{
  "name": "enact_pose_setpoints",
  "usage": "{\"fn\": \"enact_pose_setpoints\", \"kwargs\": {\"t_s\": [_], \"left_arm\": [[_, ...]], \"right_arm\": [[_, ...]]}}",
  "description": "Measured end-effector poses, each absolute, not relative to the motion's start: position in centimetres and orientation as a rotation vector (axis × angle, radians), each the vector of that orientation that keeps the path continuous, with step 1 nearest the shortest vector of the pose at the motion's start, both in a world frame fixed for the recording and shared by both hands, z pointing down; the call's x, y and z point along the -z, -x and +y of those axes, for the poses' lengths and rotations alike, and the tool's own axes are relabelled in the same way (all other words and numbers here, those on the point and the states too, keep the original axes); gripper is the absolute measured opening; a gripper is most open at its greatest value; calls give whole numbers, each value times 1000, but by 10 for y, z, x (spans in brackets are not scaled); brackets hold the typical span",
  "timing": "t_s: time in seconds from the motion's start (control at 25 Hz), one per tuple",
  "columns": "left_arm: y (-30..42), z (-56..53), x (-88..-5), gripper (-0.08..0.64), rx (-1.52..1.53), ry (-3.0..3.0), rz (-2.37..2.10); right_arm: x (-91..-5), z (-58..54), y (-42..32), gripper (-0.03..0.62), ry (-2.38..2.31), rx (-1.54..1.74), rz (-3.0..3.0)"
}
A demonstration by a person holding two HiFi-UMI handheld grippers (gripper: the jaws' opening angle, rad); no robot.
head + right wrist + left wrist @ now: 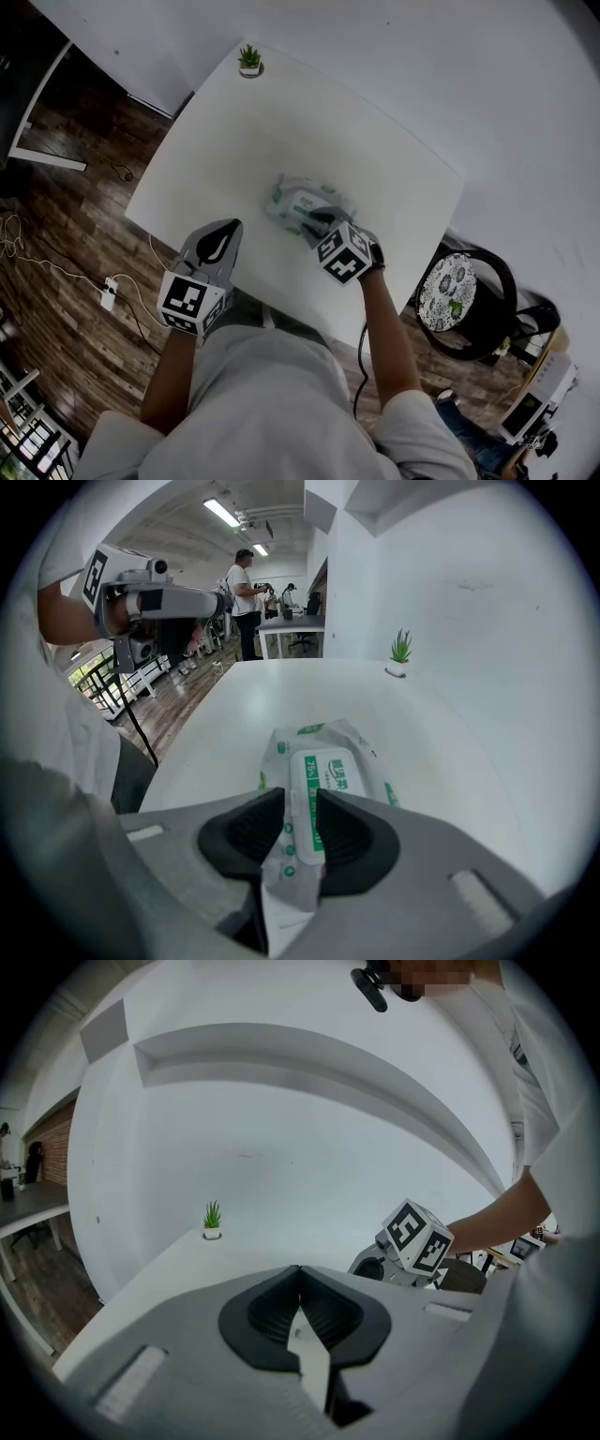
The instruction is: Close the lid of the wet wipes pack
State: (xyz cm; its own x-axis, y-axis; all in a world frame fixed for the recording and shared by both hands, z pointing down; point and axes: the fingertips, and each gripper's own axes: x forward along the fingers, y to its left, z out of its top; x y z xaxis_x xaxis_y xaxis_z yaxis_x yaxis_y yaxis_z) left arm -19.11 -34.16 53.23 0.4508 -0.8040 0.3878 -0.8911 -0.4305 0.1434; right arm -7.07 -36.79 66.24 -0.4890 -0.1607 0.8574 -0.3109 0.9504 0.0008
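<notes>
The wet wipes pack point(302, 199) lies on the white table point(216, 141), right of the middle. In the right gripper view the wipes pack point(323, 761) is a white and green wrapper, and its white lid point(328, 778) with a green label lies flat on top. My right gripper point(300, 803) is shut on the pack's near end, with the wrapper pinched between the pads. From the head view the right gripper point(317, 223) covers that end. My left gripper point(225, 234) hovers over the table's near edge, left of the pack, its jaws shut on nothing point(300, 1274).
A small potted plant point(249, 60) stands at the table's far corner. To the right of the table is a round black chair with a patterned cushion point(464, 291). Cables and a power strip point(109, 292) lie on the wooden floor at the left. People stand by far desks point(246, 592).
</notes>
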Motion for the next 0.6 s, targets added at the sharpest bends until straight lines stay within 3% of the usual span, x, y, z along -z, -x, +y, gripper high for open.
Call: {"fn": "enact_pose_setpoints", "kwargs": {"t_s": [0.6], "left_arm": [[158,-362,-509,2,-349,-2495,-1354]], "right_arm": [[-620,-369,33,89,-573,-231,-2133]]}}
